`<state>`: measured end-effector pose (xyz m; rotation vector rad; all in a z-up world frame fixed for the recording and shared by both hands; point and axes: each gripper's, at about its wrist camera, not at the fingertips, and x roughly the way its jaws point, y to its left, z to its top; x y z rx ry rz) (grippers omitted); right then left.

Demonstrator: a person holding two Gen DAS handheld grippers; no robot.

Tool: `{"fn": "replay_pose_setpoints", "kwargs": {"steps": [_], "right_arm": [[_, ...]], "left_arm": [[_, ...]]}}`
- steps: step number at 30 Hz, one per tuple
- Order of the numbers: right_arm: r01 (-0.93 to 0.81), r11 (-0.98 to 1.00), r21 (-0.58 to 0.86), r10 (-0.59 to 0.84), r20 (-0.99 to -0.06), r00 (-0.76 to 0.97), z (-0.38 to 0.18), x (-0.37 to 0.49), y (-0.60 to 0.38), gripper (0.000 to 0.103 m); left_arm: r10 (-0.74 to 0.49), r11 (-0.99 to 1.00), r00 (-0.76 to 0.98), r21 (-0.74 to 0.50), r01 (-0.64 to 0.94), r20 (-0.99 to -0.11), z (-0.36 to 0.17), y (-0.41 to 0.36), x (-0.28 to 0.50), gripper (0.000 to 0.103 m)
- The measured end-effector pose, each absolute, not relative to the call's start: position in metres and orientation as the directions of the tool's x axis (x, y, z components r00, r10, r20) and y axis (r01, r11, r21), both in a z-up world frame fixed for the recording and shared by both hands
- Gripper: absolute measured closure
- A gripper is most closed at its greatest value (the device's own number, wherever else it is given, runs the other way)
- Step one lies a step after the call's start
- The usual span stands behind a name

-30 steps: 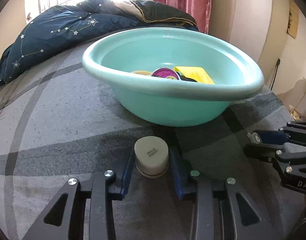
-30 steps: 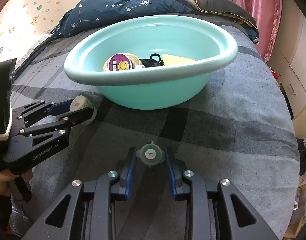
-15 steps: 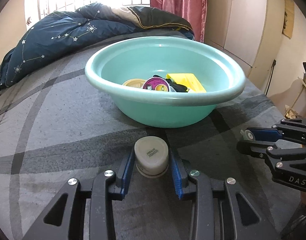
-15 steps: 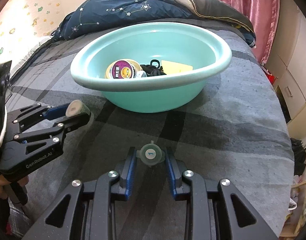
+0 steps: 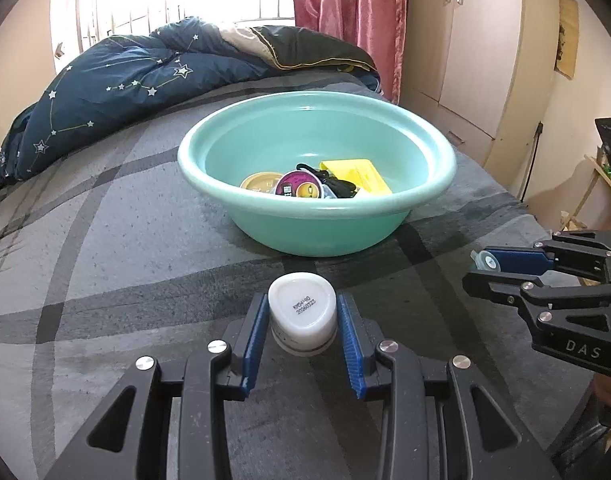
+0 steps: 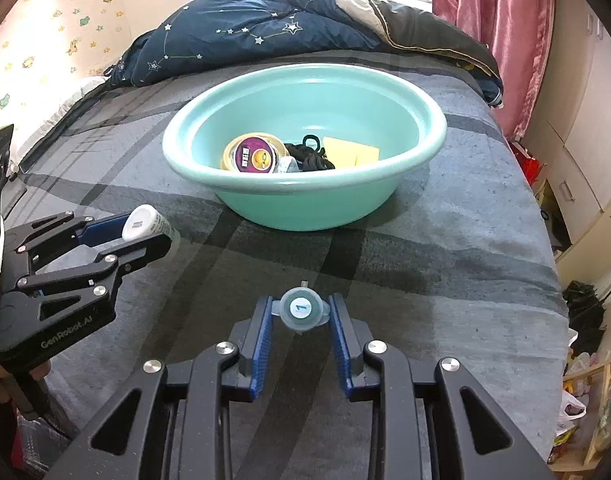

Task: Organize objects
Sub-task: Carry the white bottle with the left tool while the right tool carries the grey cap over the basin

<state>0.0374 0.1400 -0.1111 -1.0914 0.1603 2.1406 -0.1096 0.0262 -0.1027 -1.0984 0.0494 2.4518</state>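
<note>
**Both grippers loaded, short of basin**

Left gripper [image 5: 302,320] is clamped on a white bottle [image 5: 302,311], base facing the camera, long axis along the fingers. Right gripper [image 6: 301,314] pinches a small capped vial [image 6: 302,309], likewise end-on. The teal basin [image 5: 385,200] sits ahead on the bed [image 5: 105,260].

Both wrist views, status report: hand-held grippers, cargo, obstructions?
Left hand-held gripper shut on white bottle. Right hand-held gripper shut on small cap. Teal basin ahead, path unobstructed.

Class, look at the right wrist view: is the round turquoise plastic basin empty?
No, the turquoise plastic basin holds a round yellow-rimmed tin, a black tangled cord and a yellow card.
</note>
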Motion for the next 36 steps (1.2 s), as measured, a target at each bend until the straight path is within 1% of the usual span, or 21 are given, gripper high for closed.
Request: {"fn": "replay_pose_setpoints", "kwargs": {"steps": [21, 36], "right_arm": [[-0.649, -0.725, -0.230, 0.580, -0.711, -0.397, -0.086, 0.043, 0.123, 0.073], [-0.644, -0.724, -0.245, 0.597, -0.691, -0.408, -0.053, 0.033, 0.125, 0.073]], "left_arm": [[0.405, -0.885, -0.591, -0.138, -0.444, -0.698, -0.069, 0.023, -0.087, 0.065], [0.416, -0.874, -0.602, -0.119, -0.470, -0.681, -0.036, 0.027, -0.094, 0.065]]}}
